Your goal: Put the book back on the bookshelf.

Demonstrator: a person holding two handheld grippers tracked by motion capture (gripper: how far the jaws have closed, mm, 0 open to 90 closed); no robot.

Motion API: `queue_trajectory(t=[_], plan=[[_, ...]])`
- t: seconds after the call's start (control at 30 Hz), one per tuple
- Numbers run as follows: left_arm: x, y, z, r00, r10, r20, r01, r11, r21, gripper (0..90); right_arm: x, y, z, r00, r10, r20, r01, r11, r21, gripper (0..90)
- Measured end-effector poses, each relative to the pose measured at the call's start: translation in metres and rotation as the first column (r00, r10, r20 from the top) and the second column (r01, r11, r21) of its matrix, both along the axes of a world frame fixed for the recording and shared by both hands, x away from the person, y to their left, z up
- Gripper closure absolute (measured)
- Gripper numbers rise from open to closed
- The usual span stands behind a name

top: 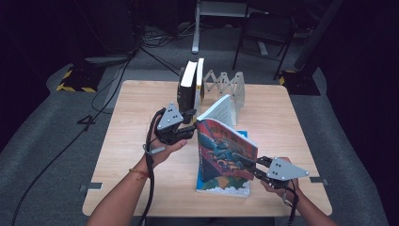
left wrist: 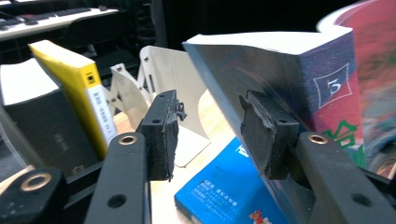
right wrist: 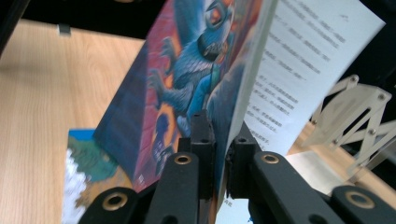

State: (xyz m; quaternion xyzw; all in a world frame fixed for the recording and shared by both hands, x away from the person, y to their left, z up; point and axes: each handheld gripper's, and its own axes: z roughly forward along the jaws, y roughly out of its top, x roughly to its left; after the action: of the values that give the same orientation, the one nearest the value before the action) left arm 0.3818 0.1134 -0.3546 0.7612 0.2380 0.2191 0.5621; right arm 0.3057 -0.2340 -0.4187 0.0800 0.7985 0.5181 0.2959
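Observation:
A thick book with a colourful illustrated cover [top: 226, 150] stands tilted and partly open at the table's middle. My right gripper [top: 237, 157] comes in from the lower right and is shut on its front cover [right wrist: 187, 79], with a printed page [right wrist: 299, 65] just behind the cover. My left gripper [top: 190, 123] is at the book's left side near the spine. In the left gripper view its jaws [left wrist: 210, 133] stand open: one pad lies against the book's block [left wrist: 280, 74], the other is apart with nothing against it.
A blue book [top: 221, 186] lies flat under the held one. At the table's far edge a white expanding rack [top: 226, 82] holds upright books [top: 190, 87], among them a yellow one [left wrist: 79, 88]. Bare tabletop [top: 141, 103] spreads left. A chair [top: 266, 33] stands beyond.

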Motion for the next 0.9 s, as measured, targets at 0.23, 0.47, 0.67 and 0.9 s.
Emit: queue_trajectory(t=[0.23,0.47,0.67,0.9], plan=[[-0.012,0.003,-0.009,0.9971,-0.066,-0.038,0.068,0.9960,0.058,40.1,-0.009,-0.005,-0.005,1.0000,-0.003,-0.007,0.003,0.9999,0.011,84.9],[-0.035,0.012,-0.054,0.9820,-0.099,-0.161,0.125,0.9784,0.164,32.3,-0.010,-0.007,-0.006,1.0000,0.003,-0.002,-0.003,1.0000,0.006,85.0],[-0.047,0.002,-0.086,0.9543,-0.156,-0.255,0.215,0.9509,0.223,28.9,-0.010,-0.008,-0.006,0.9999,0.007,-0.009,-0.007,0.9999,0.011,85.0],[-0.056,-0.024,-0.107,0.9352,-0.174,-0.308,0.255,0.9351,0.246,26.9,-0.009,-0.009,-0.007,0.9999,0.011,-0.011,-0.010,0.9998,0.017,84.9]])
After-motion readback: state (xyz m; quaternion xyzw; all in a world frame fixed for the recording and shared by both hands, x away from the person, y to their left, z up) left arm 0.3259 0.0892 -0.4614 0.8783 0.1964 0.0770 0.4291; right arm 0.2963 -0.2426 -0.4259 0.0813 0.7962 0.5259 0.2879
